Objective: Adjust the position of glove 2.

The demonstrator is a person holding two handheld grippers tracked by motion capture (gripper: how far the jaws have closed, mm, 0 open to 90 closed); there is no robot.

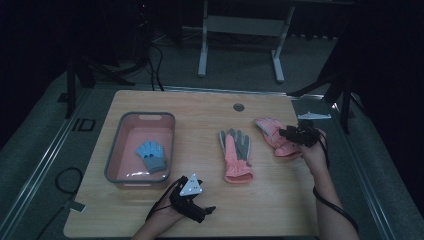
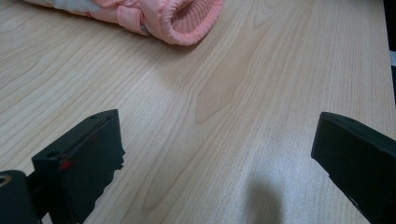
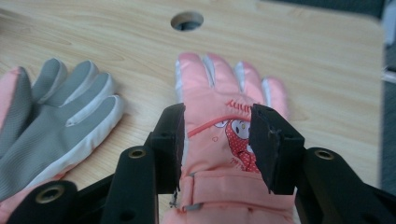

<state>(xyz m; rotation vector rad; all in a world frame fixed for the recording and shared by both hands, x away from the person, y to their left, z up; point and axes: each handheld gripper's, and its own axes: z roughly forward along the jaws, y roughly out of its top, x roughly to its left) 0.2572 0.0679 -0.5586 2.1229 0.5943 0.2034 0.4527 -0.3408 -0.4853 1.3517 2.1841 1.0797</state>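
Observation:
A pink glove with a cartoon print [image 1: 272, 132] [image 3: 224, 88] lies flat at the table's right, fingers pointing away. My right gripper [image 1: 287, 134] [image 3: 218, 116] hovers over its back, open part-way, one jaw on each side of the print. A second pink glove with a grey palm [image 1: 236, 155] [image 3: 51, 116] lies palm up in the middle; its knitted cuff [image 2: 187, 18] faces my left gripper. My left gripper [image 1: 206, 212] [image 2: 218, 123] sits low near the front edge, wide open over bare wood. A blue glove [image 1: 151, 154] lies inside the pink basket [image 1: 145, 116] at the left.
The wooden table [image 1: 200, 110] has a round cable hole [image 1: 238, 107] [image 3: 187, 21] near its far edge. A white metal frame [image 1: 240, 25] stands on the floor behind. Cables lie on the floor at the left.

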